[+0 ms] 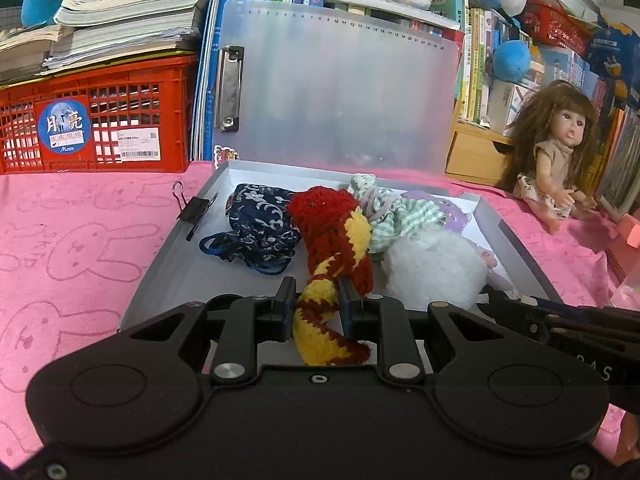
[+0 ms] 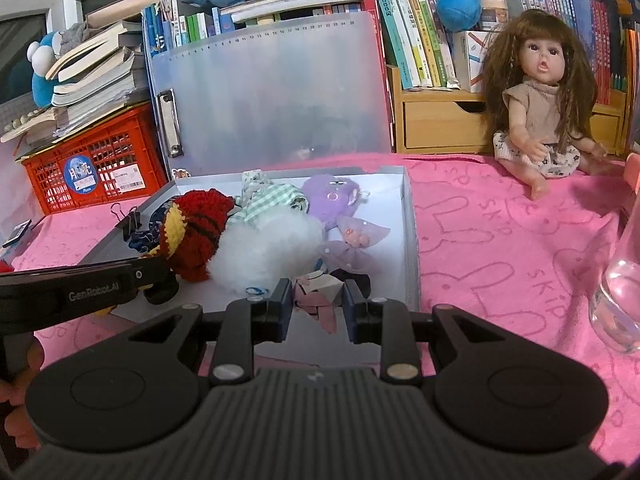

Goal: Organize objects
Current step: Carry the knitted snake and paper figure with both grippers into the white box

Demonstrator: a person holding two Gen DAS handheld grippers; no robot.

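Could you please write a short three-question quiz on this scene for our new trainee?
1. True or false: the left gripper is shut on the red and yellow knitted piece.
2. Where does the binder clip sit? A) on the doll B) on the left wall of the grey box C) on the red crate
3. Fill in: the doll sits on the pink ____, outside the box.

Key: 1 true; 2 B; 3 cloth.
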